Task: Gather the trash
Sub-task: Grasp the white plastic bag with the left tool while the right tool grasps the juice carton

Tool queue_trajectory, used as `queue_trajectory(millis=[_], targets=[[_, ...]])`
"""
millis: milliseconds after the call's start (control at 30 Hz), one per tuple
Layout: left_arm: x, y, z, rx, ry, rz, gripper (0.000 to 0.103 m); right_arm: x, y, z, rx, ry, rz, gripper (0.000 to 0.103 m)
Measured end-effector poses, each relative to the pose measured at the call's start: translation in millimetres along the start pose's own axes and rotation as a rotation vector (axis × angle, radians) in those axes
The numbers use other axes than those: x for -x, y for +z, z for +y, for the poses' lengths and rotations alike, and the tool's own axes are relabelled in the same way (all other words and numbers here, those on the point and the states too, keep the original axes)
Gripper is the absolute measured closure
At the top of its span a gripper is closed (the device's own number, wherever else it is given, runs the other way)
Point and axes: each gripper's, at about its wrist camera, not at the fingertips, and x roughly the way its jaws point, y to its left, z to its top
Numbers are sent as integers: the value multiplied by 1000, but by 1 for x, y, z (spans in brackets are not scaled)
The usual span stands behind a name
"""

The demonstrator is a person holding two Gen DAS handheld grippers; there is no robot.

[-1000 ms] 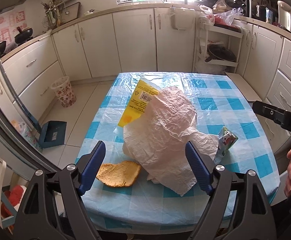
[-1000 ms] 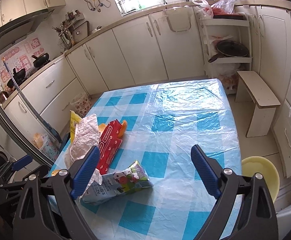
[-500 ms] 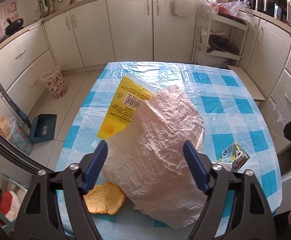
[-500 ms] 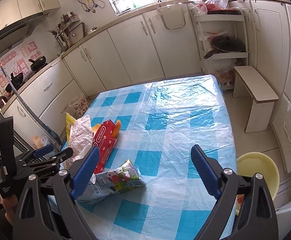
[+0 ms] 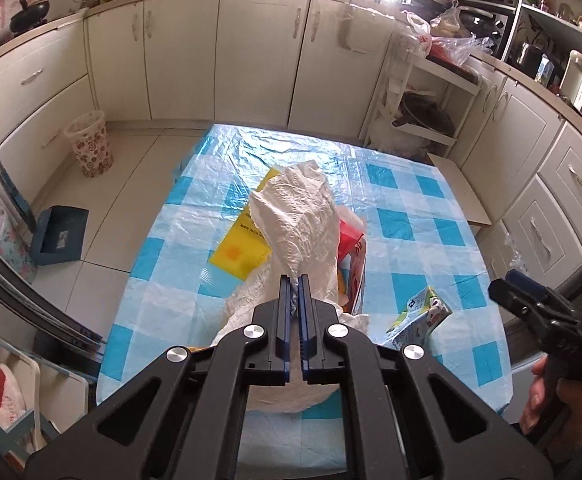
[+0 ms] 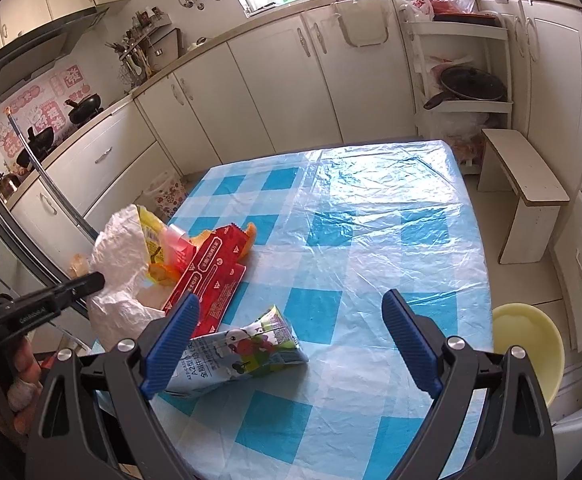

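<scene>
Nearest in the left wrist view: left gripper (image 5: 295, 280) with jaws just closed, pinched tight on a fold of the white plastic bag (image 5: 295, 220), which stands up in a peak from the blue-checked table (image 5: 411, 228). Bag mouth gaping toward the right side, seen best from the right wrist view. Inside or at the mouth: a yellow wrapper (image 6: 151, 232), a red carton (image 6: 207, 276) sticking half out onto the table, and something orange (image 6: 247, 236) behind it; how deep each sits in the bag, impossible to tell.

Right gripper (image 6: 287, 332) hovering near the table's front edge, jaws spread wide, holding nothing. Just beyond its left pad, a flattened juice carton (image 6: 247, 356) lying on its side on the table, apart from the bag and not yet collected.

Judged as partway through: some rubbish gathered in or at the bag, bag now secured on one side, juice carton left to pick up and the red carton probably left to push fully in. Rest of the table bare.

Farther off on the floor, a flowered waste basket (image 5: 89, 144) by the cabinets and a blue dustpan (image 5: 57, 236), both well apart from the table; likely the final destination for the bag.
</scene>
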Motion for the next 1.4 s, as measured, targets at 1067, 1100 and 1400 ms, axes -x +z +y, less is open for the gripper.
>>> queue_trajectory(millis=[1067, 1100, 1400], targets=[[35, -8, 64, 105, -117, -96, 99, -80, 2, 50, 233, -192, 279, 34], [35, -8, 63, 102, -119, -97, 99, -79, 1, 48, 234, -189, 287, 32], [35, -10, 55, 77, -122, -101, 99, -74, -17, 34, 134, -47, 393, 46]])
